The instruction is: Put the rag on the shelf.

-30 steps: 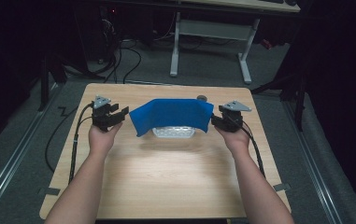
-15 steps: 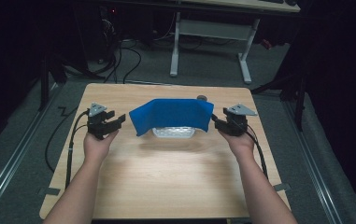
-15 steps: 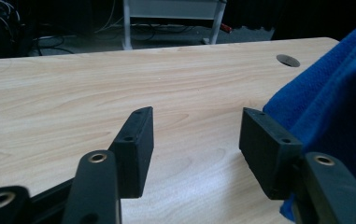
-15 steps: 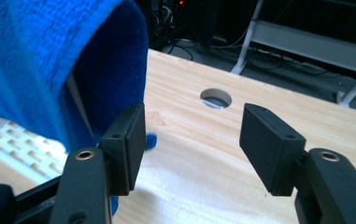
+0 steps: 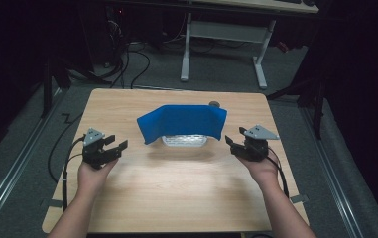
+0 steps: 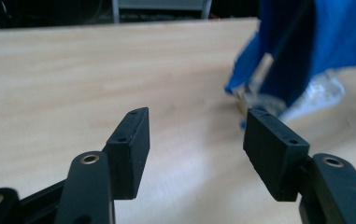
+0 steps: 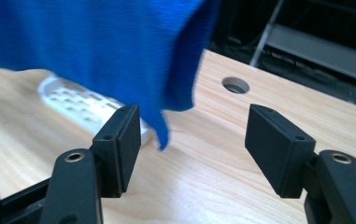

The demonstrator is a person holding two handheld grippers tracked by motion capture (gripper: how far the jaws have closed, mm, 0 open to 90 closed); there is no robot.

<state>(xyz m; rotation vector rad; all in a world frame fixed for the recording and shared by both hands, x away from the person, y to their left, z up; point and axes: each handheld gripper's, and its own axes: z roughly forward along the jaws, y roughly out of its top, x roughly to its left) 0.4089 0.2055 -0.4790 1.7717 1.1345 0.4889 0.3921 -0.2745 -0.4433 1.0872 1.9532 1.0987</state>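
A blue cloth [image 5: 181, 121] hangs draped over a white slotted rack [image 5: 184, 141] at the middle of the wooden table [image 5: 186, 198]. My left gripper [image 5: 118, 143] sits to the cloth's left and a little nearer to me, well apart from it. Its jaws have just been opening and hold nothing. In the left gripper view the cloth [image 6: 334, 37] and rack [image 6: 320, 93] lie beyond the open gripper [image 6: 194, 121]. My right gripper [image 5: 232, 141] stands just off the cloth's right end, its jaws also just opened and empty. Ahead of that gripper [image 7: 192, 116] hangs the cloth's edge [image 7: 96, 37] above the rack [image 7: 77, 105].
A round hole [image 5: 214, 104] pierces the tabletop behind the cloth's right end. A white desk frame [image 5: 226, 34] stands on the floor beyond the table. Black cables [image 5: 62, 168] trail off the table's left edge.
Both grippers have drawn back from the cloth's two ends, outward and toward me, with their jaws wider apart. The cloth stays draped over the rack.
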